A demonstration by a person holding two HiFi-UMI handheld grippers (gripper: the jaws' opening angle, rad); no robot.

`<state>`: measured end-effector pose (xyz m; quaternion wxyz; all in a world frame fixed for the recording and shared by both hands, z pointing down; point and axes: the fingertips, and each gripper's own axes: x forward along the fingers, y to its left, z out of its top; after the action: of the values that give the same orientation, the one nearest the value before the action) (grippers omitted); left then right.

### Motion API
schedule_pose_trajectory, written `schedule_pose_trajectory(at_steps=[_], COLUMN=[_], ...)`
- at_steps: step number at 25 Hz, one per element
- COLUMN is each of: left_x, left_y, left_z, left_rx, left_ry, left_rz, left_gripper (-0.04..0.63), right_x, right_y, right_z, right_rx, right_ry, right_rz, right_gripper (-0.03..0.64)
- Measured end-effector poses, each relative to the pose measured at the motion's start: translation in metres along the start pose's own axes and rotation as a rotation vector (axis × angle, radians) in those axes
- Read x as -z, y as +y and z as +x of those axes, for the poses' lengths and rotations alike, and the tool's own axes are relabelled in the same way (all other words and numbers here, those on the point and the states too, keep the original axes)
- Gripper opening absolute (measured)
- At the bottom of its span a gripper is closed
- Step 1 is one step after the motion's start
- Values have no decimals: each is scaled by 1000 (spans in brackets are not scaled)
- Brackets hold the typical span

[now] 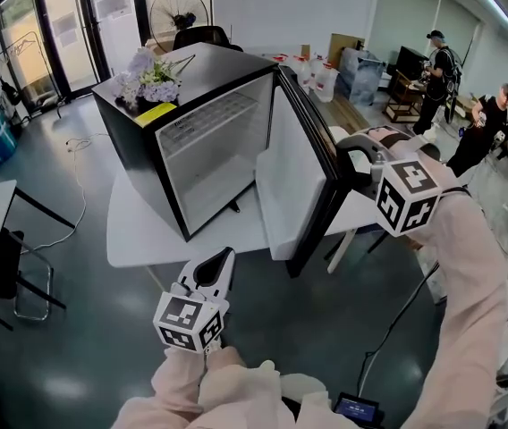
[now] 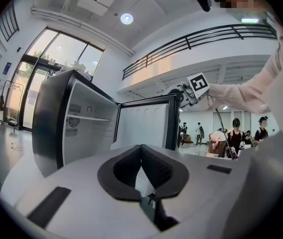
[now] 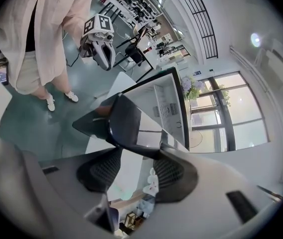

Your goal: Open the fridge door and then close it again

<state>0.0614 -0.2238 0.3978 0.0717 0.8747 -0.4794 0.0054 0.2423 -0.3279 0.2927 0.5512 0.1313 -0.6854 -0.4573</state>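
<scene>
A black mini fridge [image 1: 202,68] stands on a white table [image 1: 138,231] with its door [image 1: 290,195] swung wide open, so the white inside shows. My right gripper [image 1: 348,157] is at the top free corner of the door, and in the right gripper view the door's dark edge [image 3: 124,121] sits between the jaw tips of the right gripper [image 3: 139,151]. My left gripper [image 1: 223,259] hangs low in front of the table edge, apart from the fridge. In the left gripper view the left gripper [image 2: 141,151] has its pads pressed together on nothing, facing the open fridge [image 2: 52,123].
Flowers [image 1: 151,80] and a yellow note [image 1: 157,112] lie on the fridge top. A second table and a chair [image 1: 4,266] stand at the left. A fan [image 1: 178,12] is behind the fridge. People [image 1: 436,74] and boxes fill the far right.
</scene>
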Motion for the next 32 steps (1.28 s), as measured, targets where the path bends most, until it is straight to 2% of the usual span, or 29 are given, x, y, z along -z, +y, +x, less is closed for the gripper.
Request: schedule_pose_trajectory(at_steps=[6, 16, 26, 30, 32], left_x=[2, 1, 2, 3, 2], left_y=[-2, 19, 43, 54, 59], left_z=[-6, -27, -51, -57, -61], left_rx=[-15, -83, -161, -193, -208], left_ry=[4, -6, -18, -18, -17], left_rz=[-3, -8, -26, -28, -28], left_gripper=[11, 11, 11, 11, 11], right_x=[-18, -61, -93, -105, -113], right_y=[-4, -19, -37, -42, -47], right_z=[0, 16, 37, 51, 56], right_rx=[10, 28, 79, 97, 107], right_ry=[-45, -120, -129, -128, -133], right_rz=[-3, -18, -144, -230, -240], right_gripper=[204, 204, 163, 167, 164])
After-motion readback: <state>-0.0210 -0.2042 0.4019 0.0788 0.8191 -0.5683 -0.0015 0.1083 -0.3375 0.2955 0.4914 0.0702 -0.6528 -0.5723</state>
